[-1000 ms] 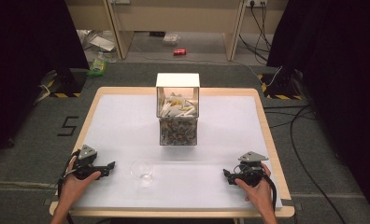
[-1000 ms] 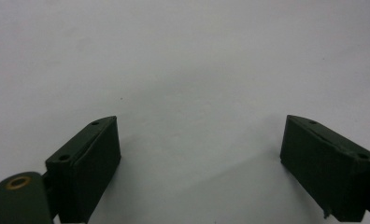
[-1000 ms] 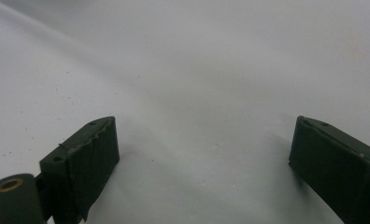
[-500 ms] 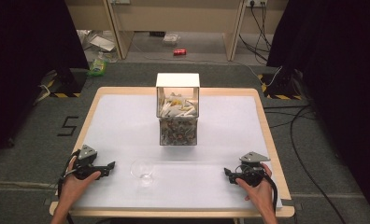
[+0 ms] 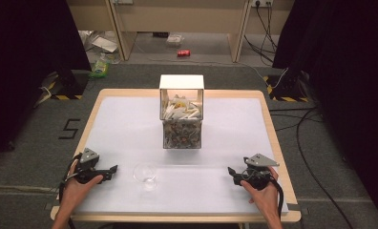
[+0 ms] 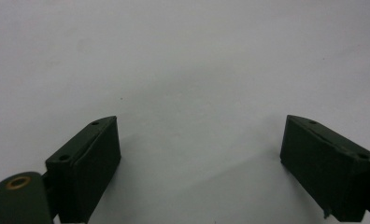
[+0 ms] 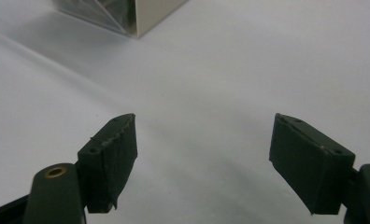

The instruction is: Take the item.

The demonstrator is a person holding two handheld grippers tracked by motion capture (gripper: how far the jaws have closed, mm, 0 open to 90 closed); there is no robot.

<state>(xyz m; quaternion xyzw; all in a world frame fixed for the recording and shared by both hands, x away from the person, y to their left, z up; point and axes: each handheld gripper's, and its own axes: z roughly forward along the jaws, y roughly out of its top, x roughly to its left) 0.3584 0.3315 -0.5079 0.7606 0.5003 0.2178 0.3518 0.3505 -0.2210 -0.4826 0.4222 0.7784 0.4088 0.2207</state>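
The left gripper [image 5: 111, 170] rests low on the bench [image 5: 120, 119] with its jaws released and spread wide, nothing between them. Just beyond the jaw tips, slightly off to one side, stands a small clear glass cup [image 5: 145, 174], upright and untouched. The right gripper [image 5: 231, 171] sits at the opposite end of the bench, well apart from the cup; its jaws [image 7: 202, 158] have just been closing a little, yet they stand apart with only bare bench between them. Ahead of both pairs of jaws, in the middle of the bench, is a clear box [image 5: 181, 117] full of small mixed pieces, with its near corner visible in the right gripper view [image 7: 127, 16].

The step in hand looks like the reach for the cup. Glass is slick and light, so it is best to bring the left jaws in level, one on each side of the wall below the rim, and centre the cup between them before closing. Close slowly: a nudge from one jaw alone would likely slide or tip it. The right gripper can wait clear of the path.
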